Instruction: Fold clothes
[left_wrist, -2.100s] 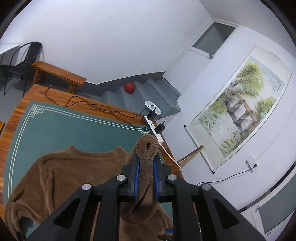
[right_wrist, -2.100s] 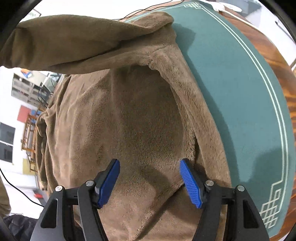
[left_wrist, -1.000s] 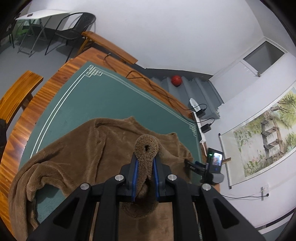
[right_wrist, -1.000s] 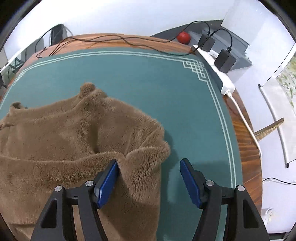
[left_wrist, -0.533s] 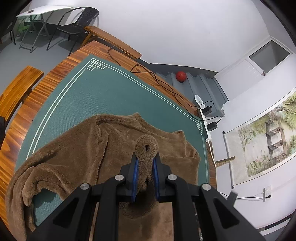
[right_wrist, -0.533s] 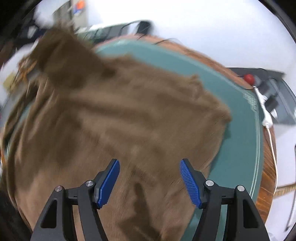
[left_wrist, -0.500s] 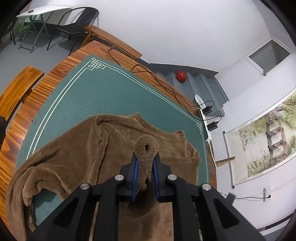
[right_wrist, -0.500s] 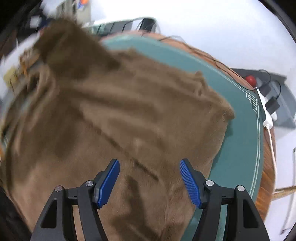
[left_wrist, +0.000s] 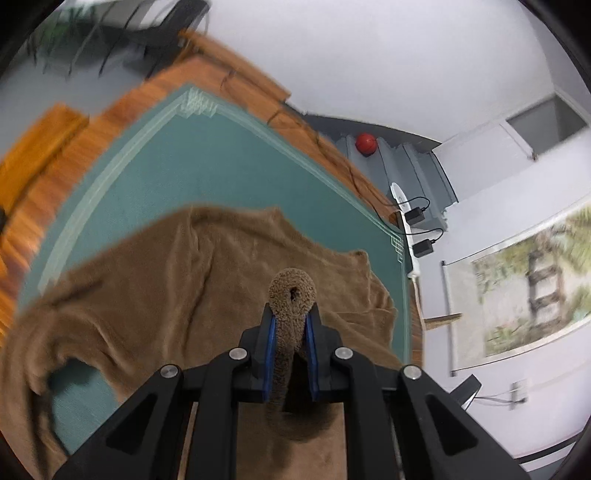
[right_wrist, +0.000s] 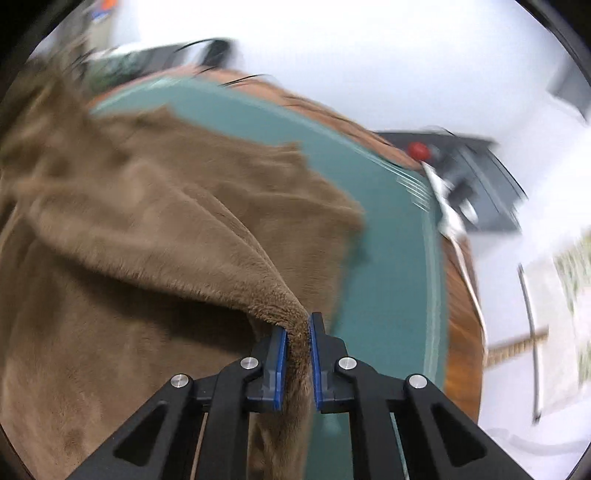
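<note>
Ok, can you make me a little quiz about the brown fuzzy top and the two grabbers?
1. True or false: the left gripper is shut on a rolled bit of the brown top.
2. What is the right gripper pinching? A) a cable B) an edge of the top C) nothing
3. Fill in: the top lies on a ____ mat with a pale border.

Key: 1 true; 2 B; 3 green
</note>
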